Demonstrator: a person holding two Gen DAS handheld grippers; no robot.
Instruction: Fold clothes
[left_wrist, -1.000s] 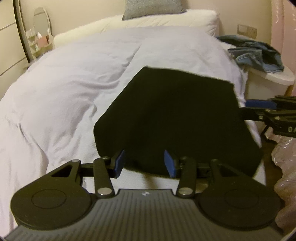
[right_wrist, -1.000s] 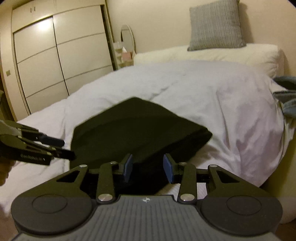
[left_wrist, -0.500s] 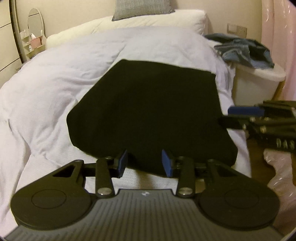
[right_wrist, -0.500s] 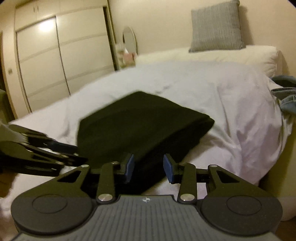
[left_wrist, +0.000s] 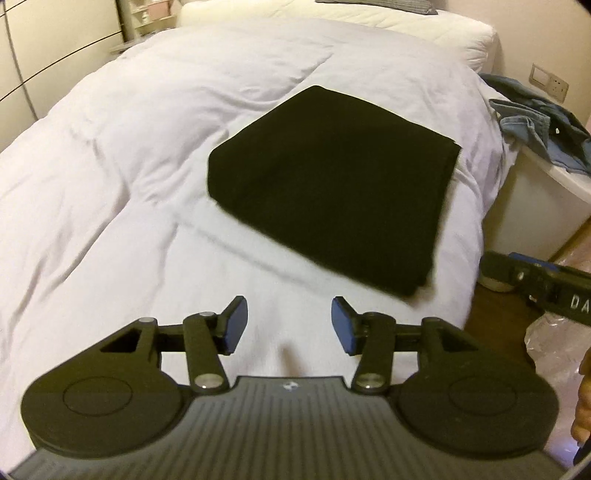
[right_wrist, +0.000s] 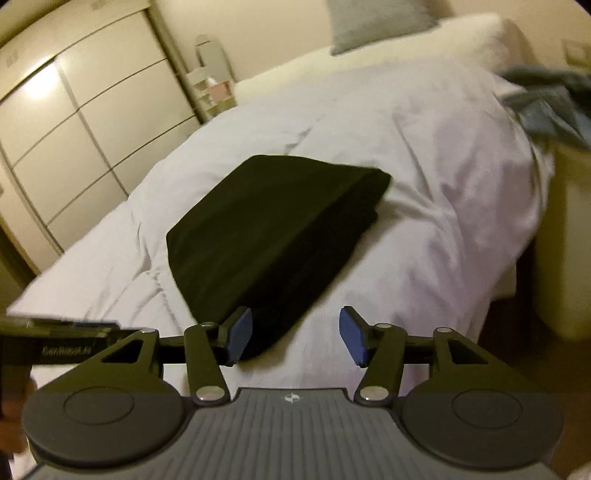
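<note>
Fabric, a black garment folded into a thick rectangular pad (left_wrist: 328, 181), is lying flat on the white quilted duvet (left_wrist: 110, 177) of the bed, toward the bed's near right-hand corner; its edges are looking square and its layers are stacking neatly along the side that the right wrist view is showing. The left gripper (left_wrist: 286, 325) is hanging over bare duvet just short of the pad's near edge; its jaws are opening and nothing is sitting between the blue pads (left_wrist: 236, 323), so it is gripping nothing. The right gripper (right_wrist: 295, 334) is hovering at the pad's near corner; its jaws are also opening, and although the dark corner is showing between the fingers in that view, the pads are not pressing on it, so the cloth is lying free. Each gripper is also appearing at the edge of the other's view, flanking the pad on either side.

Judging from this, the step in hand is the release after a fold; this garment is looking finished or very nearly so. A heap of blue denim clothing (left_wrist: 543, 122) is lying crumpled on a pale cabinet (left_wrist: 532, 206) beside the bed, well apart from the black pad; it is probably the next piece. The next move is likely calling for both grippers to clear the pad without dragging its corner, then either to shift the pad aside or to reach for the denim heap.
</note>
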